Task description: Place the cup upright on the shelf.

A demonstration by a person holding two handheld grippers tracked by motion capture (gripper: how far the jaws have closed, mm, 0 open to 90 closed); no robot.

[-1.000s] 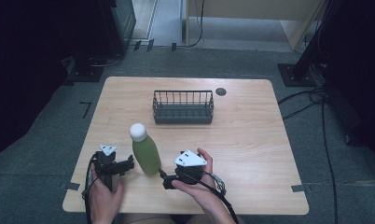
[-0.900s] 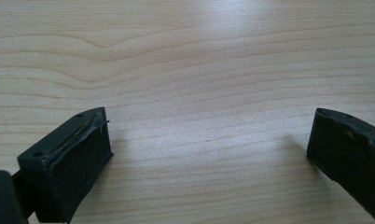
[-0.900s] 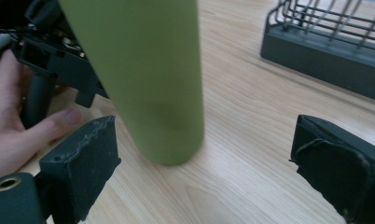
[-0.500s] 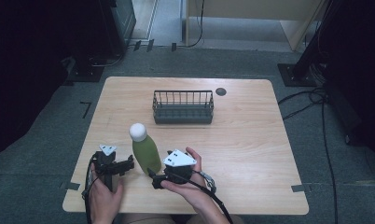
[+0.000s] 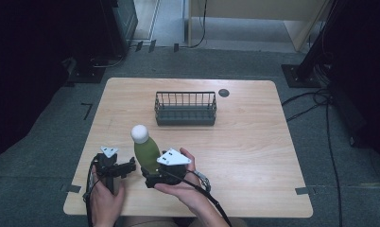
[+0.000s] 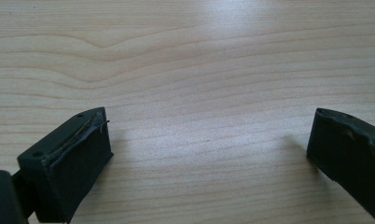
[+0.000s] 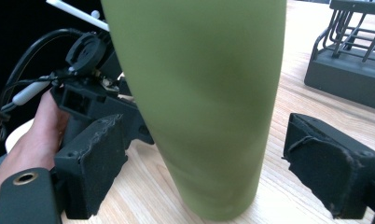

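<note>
Both right tongs [image 7: 204,163] jaws flank the green bottle [image 7: 199,93], not touching.

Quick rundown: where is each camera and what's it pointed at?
High view: above the person's side, looking forward and down at the table; both hands and grippers enter at the bottom.
Left gripper view: rides the left gripper, aimed at bare tabletop between wide jaws.
Right gripper view: rides the right gripper, looking at the green bottle between its jaws.
High and right gripper views share the bottle and basket.

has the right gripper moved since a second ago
Yes. In the high view the right gripper has slid left toward the green bottle, which stands between its jaws; they have just been closing, gaps remaining.
</note>
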